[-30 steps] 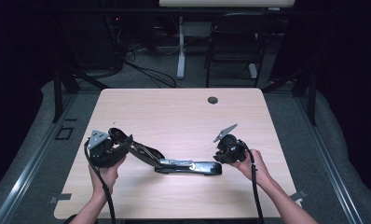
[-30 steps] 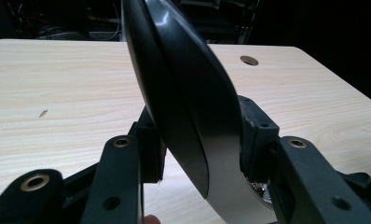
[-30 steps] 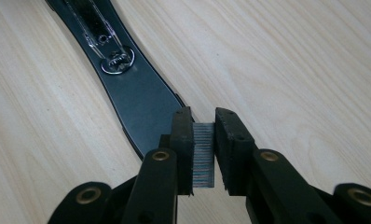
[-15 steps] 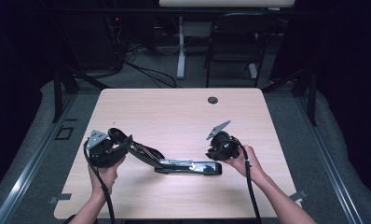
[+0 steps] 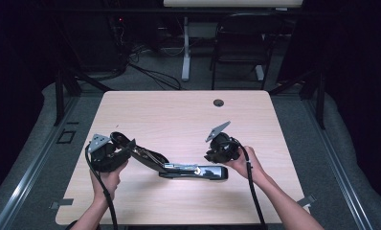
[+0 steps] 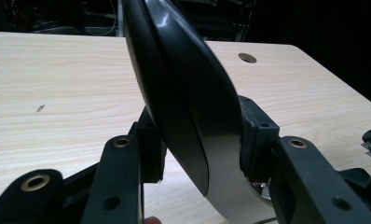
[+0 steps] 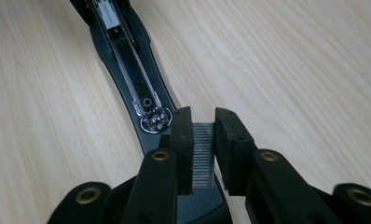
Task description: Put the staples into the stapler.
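Loading the opened stapler (image 5: 193,170): left hand-held gripper (image 5: 126,149) is clenching the raised lid (image 6: 183,93); right hand-held gripper (image 7: 203,154) is pinching staples (image 7: 202,156), needing alignment with the channel (image 7: 132,65) ahead.

stapler lid (image 6: 183,93) cut off at top, stapler base (image 7: 127,60) end cropped

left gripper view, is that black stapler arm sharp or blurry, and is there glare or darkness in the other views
Left gripper view: the stapler arm, clamped in the left gripper, is close and soft-edged, with a pale sheen along its curve. Right gripper view: the stapler base is sharp, its metal channel glinting; the right gripper holds a staple strip. High view: the table is evenly lit and the room around it is dark.
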Available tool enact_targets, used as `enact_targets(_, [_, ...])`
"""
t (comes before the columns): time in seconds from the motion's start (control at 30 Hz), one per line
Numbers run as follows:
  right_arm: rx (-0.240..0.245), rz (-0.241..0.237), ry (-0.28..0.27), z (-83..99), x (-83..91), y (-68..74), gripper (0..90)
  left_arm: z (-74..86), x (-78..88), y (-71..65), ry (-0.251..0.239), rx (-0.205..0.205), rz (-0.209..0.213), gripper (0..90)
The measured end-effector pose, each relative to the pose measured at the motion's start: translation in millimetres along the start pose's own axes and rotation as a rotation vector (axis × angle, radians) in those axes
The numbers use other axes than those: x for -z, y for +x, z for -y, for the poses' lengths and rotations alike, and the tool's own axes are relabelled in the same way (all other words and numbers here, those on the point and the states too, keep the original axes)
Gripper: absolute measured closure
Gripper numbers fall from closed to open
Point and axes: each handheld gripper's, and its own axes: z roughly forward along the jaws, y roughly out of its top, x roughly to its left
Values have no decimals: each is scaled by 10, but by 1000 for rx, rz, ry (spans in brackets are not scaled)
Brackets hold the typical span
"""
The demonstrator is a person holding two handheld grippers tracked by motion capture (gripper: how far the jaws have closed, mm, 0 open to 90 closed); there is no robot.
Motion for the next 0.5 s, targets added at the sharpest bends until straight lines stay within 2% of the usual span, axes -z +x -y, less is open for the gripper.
enact_targets(0.5, [71, -64, -28, -230, -97, 89, 783, 2, 3, 7, 0, 0, 5, 593])
